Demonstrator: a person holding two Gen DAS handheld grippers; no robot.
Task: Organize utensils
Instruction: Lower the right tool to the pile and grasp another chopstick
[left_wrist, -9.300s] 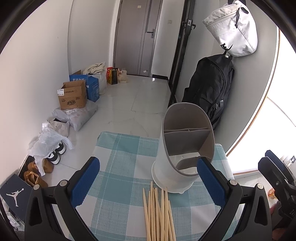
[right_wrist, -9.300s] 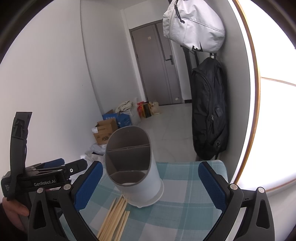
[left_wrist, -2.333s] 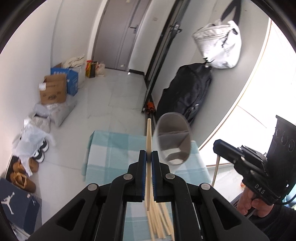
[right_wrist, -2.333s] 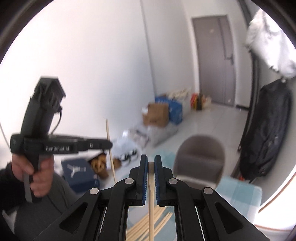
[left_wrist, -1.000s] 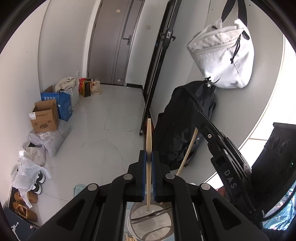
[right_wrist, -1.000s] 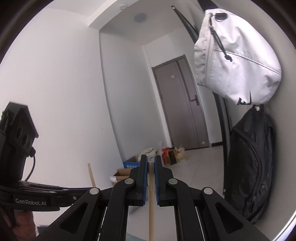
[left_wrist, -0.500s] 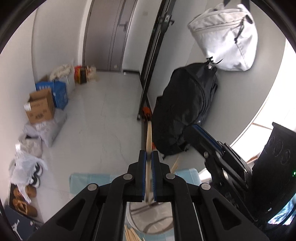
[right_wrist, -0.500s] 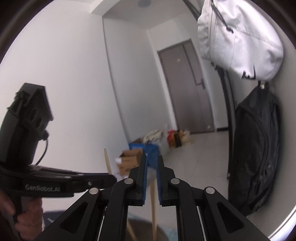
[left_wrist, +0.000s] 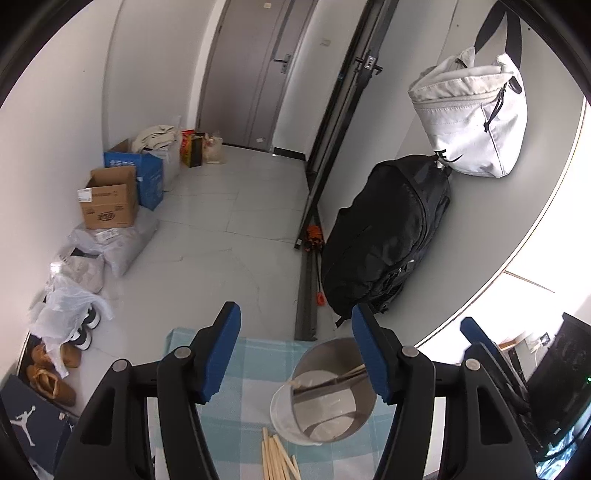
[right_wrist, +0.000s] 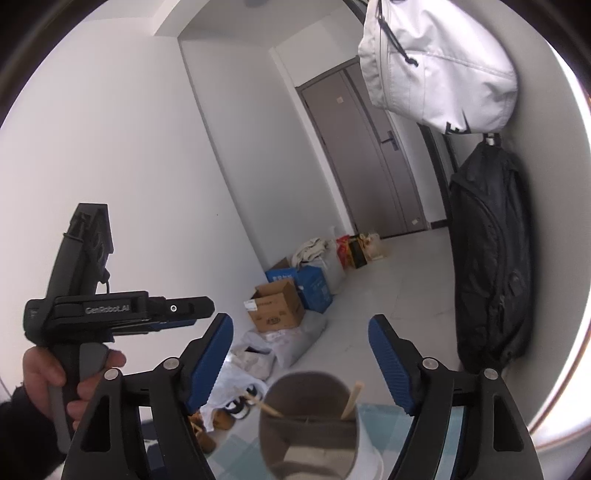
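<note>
A grey-white utensil holder (left_wrist: 321, 410) with inner dividers stands on the blue checked cloth (left_wrist: 243, 373). Two wooden chopsticks (right_wrist: 352, 397) lean inside it, tips poking above the rim; their shafts (left_wrist: 354, 370) also show from above. Several loose chopsticks (left_wrist: 277, 458) lie on the cloth in front of the holder. My left gripper (left_wrist: 295, 321) hovers above and behind the holder, its jaws opening with nothing between them. My right gripper (right_wrist: 298, 325) hangs over the holder (right_wrist: 306, 435), its jaws also opening, empty.
A black backpack (left_wrist: 384, 240) and a white bag (left_wrist: 472, 118) hang on the right wall. Cardboard boxes (left_wrist: 107, 203), plastic bags and shoes line the left wall. A person's hand (right_wrist: 44, 373) grips the left tool's handle.
Half a second ago each gripper was shut on an upright chopstick. Both have since opened, and the two chopsticks now rest in the holder.
</note>
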